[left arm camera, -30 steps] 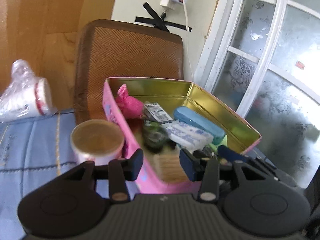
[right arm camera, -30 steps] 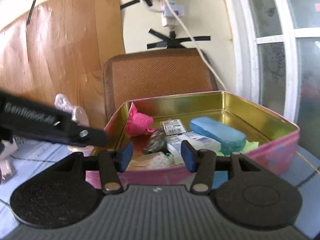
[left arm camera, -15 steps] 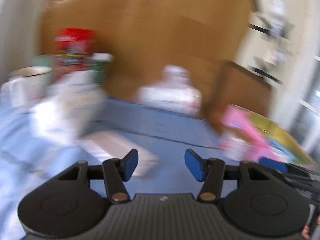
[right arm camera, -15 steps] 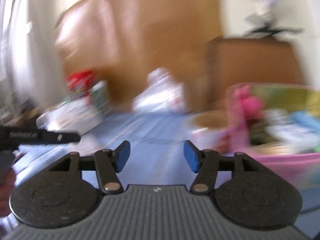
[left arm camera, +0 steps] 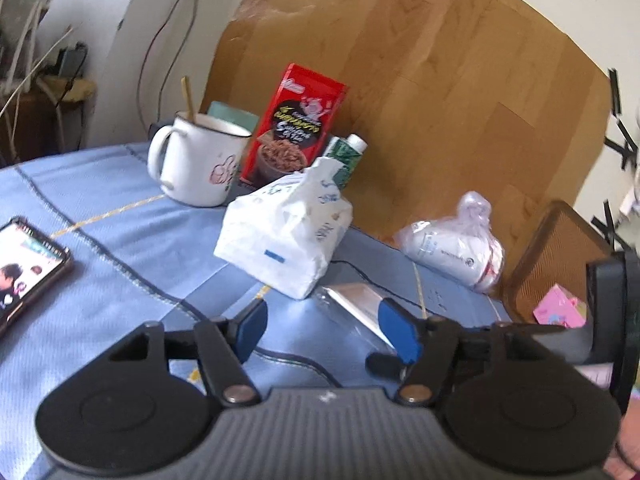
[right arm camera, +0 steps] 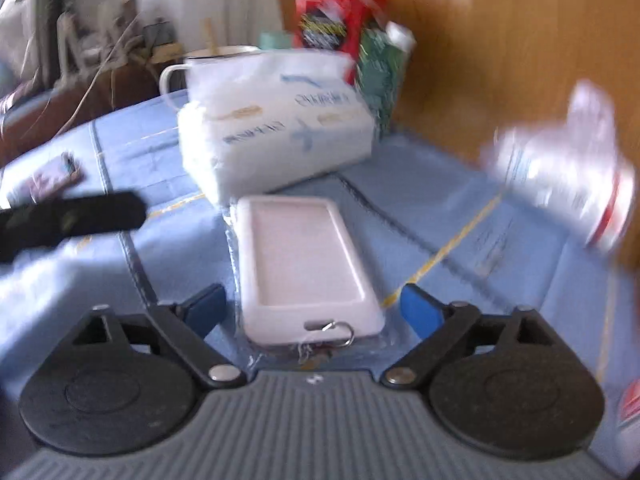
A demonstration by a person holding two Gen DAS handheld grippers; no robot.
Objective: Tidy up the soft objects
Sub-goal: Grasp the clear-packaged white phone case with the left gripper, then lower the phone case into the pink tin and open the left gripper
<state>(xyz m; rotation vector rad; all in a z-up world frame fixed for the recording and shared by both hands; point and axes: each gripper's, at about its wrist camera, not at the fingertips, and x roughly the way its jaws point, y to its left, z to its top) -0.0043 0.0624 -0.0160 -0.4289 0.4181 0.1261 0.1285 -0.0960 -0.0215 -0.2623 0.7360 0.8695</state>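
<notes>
My right gripper [right arm camera: 310, 312] just spread wide, empty, straddling the pale pink soft phone case in clear wrap [right arm camera: 304, 264] on the blue tablecloth [right arm camera: 460, 220]. I'd drop lower, centre it, then squeeze gently. Left gripper [left arm camera: 320, 330] half-open, empty.

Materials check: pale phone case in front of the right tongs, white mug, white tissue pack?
Phone case: probably soft matte silicone or rubber with rounded edges, inside a glossy clear plastic sleeve. White mug: likely enamelled metal, given the thin dark rim and glossy coat. Tissue pack: thin crinkled printed plastic film, apparently over soft paper.
</notes>
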